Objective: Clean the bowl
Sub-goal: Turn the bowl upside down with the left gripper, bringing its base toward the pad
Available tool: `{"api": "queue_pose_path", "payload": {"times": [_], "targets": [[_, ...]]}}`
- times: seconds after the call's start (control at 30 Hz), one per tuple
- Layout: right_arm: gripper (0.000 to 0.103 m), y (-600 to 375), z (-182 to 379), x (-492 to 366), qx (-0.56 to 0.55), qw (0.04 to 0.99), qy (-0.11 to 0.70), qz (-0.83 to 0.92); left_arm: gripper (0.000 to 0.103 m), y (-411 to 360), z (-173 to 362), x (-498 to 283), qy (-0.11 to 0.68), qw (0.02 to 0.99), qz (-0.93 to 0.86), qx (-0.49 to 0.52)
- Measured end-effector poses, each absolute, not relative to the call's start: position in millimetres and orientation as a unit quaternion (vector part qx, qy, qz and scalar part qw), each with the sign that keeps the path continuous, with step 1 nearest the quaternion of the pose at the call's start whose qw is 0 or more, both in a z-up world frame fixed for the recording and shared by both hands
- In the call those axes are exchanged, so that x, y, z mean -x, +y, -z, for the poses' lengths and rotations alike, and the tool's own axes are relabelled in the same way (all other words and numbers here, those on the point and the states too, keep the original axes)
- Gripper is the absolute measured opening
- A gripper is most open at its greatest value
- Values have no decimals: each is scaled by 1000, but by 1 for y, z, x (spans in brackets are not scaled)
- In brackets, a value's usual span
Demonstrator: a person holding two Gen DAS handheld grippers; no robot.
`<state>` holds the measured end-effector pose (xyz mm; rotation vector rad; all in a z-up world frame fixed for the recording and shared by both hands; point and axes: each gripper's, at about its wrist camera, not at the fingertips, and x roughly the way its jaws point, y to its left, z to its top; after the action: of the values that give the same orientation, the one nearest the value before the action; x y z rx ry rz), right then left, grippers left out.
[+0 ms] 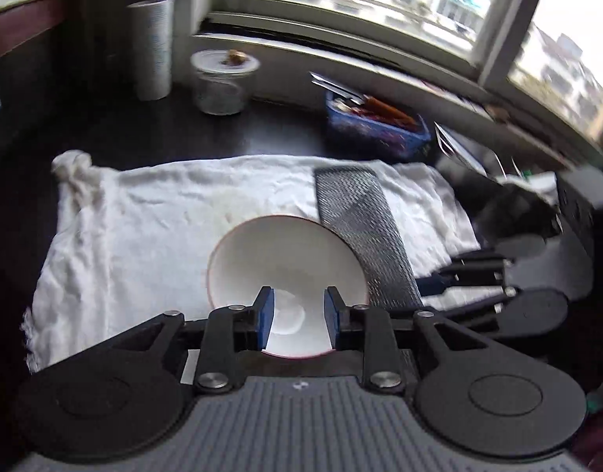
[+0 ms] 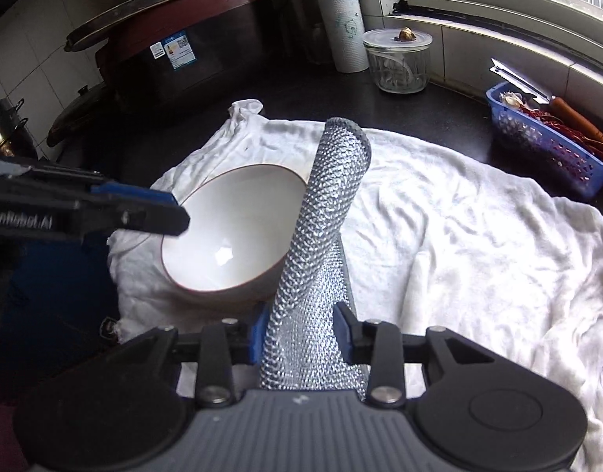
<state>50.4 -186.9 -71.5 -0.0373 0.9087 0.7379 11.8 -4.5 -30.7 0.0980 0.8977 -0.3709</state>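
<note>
Claws angle downward: right claw clenches silver scrubbing cloth, left claw released above bowl.

My left gripper hangs above the white bowl, its blue pads apart with nothing pressed between them. The bowl rests on a white cloth spread over the dark desk. A silver mesh scrubbing cloth touches the bowl's right rim, held from the right by my right gripper. A glass jar and blue basket stand behind.
</note>
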Motion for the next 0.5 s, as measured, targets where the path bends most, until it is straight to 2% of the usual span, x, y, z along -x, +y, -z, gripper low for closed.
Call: {"api": "queue_pose_path", "payload": {"times": [0.03, 0.07, 0.43, 0.5], "targets": [[10, -187, 73, -51, 13, 834, 430, -346, 26, -12, 33, -10, 433, 879, 189, -67], [8, -188, 74, -52, 6, 834, 431, -344, 26, -20, 36, -8, 434, 874, 201, -86], [7, -200, 70, -52, -13, 840, 432, -327, 26, -66, 74, -15, 456, 826, 221, -249], [7, -200, 70, -51, -13, 841, 432, -325, 10, -69, 78, -14, 452, 817, 232, -274]]}}
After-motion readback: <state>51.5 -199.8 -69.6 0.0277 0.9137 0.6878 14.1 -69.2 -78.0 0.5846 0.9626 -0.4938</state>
